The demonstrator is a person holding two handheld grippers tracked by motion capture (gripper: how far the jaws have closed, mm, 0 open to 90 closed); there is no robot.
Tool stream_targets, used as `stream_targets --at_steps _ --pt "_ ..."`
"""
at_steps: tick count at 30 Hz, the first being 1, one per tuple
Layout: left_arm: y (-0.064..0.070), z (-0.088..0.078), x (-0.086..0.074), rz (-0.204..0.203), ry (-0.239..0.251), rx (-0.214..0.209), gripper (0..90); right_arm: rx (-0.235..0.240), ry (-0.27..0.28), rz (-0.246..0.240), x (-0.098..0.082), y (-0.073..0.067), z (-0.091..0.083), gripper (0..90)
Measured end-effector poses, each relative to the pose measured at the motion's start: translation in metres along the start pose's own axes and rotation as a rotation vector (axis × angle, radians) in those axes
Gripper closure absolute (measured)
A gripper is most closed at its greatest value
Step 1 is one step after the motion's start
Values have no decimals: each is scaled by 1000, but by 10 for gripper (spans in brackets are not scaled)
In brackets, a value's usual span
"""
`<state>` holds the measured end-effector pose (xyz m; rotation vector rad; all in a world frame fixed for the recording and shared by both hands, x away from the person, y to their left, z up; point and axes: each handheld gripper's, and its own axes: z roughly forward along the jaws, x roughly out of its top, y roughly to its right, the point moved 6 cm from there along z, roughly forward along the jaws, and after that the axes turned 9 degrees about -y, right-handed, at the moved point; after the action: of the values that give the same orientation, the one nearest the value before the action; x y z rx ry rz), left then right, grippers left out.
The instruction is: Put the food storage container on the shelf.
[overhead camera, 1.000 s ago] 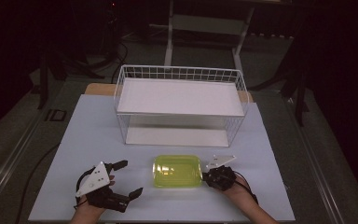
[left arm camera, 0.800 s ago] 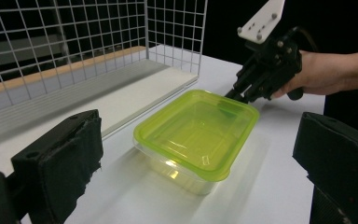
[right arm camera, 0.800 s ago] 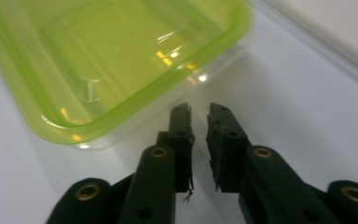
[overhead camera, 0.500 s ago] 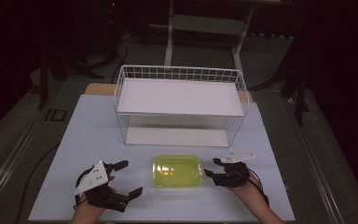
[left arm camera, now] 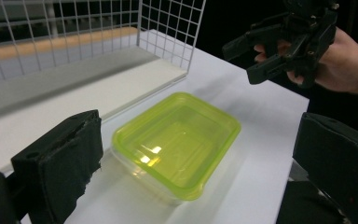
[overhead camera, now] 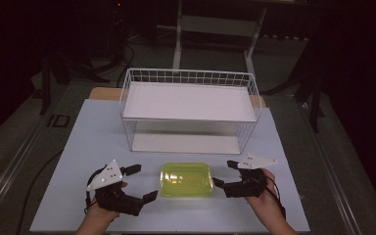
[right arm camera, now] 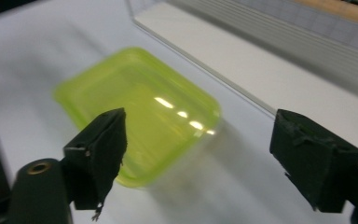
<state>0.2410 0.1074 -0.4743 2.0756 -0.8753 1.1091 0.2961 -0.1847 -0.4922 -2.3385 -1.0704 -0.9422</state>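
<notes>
My right claw (overhead camera: 224, 174), at three o'clock of the green container (overhead camera: 186, 179), has just opened wide, holding nothing. My left claw (overhead camera: 144, 182), at nine o'clock, likewise gapes empty.

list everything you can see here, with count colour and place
container: 1, yellow-green translucent, lidded, near middle of table, between the grippers
wire shelf rack: 1, white, far half of table behind the container
table: 1, white top
left gripper: 1, black with grey plate, left of container, jaws open, empty
right gripper: 1, black with grey plate, right of container, jaws just opened, nothing between them
hands: 2, at the near edge
</notes>
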Motion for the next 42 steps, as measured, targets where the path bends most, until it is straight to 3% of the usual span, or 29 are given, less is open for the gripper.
stream_targets --at_steps 3,5,7,9,12,17,19,21,23,26,28,30,34,37,42 --pt "-5 6 5 -74 -41 -12 22 -22 9 -15 4 -3 -2 209" --pt "-9 12 7 -121 -88 -1 22 -33 -38 3 5 -2 -1 185" --pt "-13 17 7 -160 -128 15 23 -11 -64 68 6 1 1 173" --pt "-16 23 6 -209 -167 25 28 68 -81 134 6 2 5 151" --pt "-20 32 3 -280 -212 35 28 136 -108 214 5 4 9 138" --pt "-29 46 -6 -399 -275 22 29 168 -150 408 2 10 19 123" --pt "-32 52 -11 -428 -295 34 68 165 -160 459 -1 14 24 115" --pt "-36 58 -15 -469 -325 61 71 194 -188 518 -5 15 28 115" --pt "-40 62 -19 -525 -324 67 160 215 -210 562 -9 17 33 136" --pt "-42 68 -22 -554 -337 51 164 236 -238 615 -15 20 41 156" --pt "-41 71 -24 -588 -342 27 216 255 -252 644 -17 21 45 212" --pt "-39 75 -27 -594 -357 18 253 268 -262 658 -19 20 47 254" --pt "-40 79 -32 -619 -368 11 387 274 -282 676 -20 18 53 379" --pt "-40 80 -35 -641 -367 -20 493 291 -296 681 -20 17 56 458" --pt "-40 81 -40 -660 -374 -30 596 293 -307 699 -21 17 59 540"
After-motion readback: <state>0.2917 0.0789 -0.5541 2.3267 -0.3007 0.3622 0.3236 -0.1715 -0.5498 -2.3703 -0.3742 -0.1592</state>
